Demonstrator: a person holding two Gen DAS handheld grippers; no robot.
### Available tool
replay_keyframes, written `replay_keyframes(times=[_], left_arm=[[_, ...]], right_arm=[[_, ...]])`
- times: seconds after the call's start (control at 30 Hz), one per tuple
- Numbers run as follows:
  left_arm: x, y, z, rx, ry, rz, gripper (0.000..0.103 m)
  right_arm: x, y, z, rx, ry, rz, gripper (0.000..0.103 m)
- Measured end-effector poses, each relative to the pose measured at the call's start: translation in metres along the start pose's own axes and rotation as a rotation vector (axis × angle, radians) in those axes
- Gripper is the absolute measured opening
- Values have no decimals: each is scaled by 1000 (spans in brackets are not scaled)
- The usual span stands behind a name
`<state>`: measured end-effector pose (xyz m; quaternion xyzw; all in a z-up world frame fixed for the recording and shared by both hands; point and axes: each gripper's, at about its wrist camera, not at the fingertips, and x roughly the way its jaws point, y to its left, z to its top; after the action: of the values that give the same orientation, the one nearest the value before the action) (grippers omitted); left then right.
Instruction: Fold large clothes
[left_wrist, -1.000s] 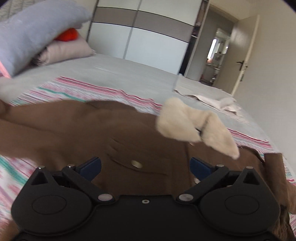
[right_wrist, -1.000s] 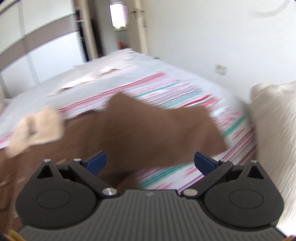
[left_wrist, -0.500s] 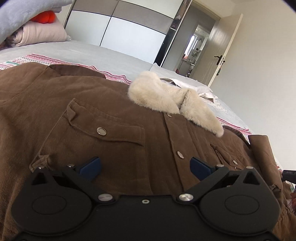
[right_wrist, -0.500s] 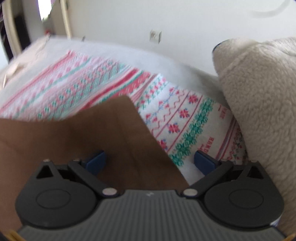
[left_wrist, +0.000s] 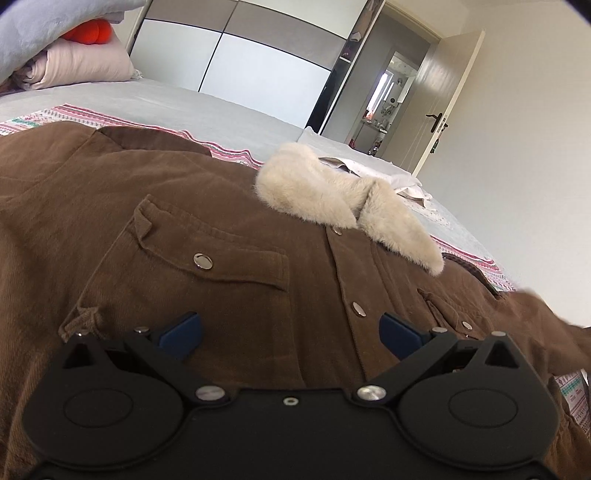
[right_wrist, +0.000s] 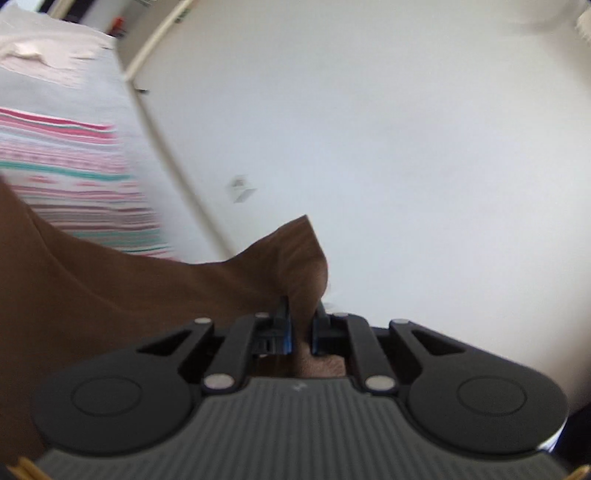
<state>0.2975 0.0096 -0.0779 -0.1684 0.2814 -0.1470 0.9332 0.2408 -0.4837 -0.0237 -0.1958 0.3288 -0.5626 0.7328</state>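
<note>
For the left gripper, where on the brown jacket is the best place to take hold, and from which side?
Probably the far-left edge of the brown jacket, at the shoulder or sleeve, approached from the left with one finger slid under the edge. The chest lies flat under the open left gripper, offering nothing to pinch. The right gripper already pinches a raised fold.

Bed (left_wrist: 229, 107): grey cover, flat. Striped pink/teal/white blanket (left_wrist: 229, 152) spread on bed. Brown jacket (left_wrist: 207, 236) lies front-up on blanket, snaps closed, cream fur collar (left_wrist: 332, 195) toward far side. Pale cloth (left_wrist: 384, 173) crumpled on bed beyond collar. Stacked bedding at far left corner of bed: pink folded quilt (left_wrist: 81, 66), grey-blue pillow (left_wrist: 40, 26) on top, orange item (left_wrist: 92, 32) between them.
</note>
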Motion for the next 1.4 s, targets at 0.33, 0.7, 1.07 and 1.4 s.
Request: replay_keyframes(times=[0.33, 0.7, 1.07, 1.4], left_arm=[[0, 0, 0, 5, 2, 4, 103], [1, -3, 0, 14, 6, 14, 103], [2, 3, 0, -8, 0, -6, 103], [-5, 7, 5, -34, 12, -12, 103]], right_arm=[[55, 11, -30, -60, 115, -81, 49], [-68, 30, 16, 176, -172, 454, 93], [-132, 142, -32, 170, -54, 1064, 93], [-86, 60, -56, 348, 13, 937, 95]])
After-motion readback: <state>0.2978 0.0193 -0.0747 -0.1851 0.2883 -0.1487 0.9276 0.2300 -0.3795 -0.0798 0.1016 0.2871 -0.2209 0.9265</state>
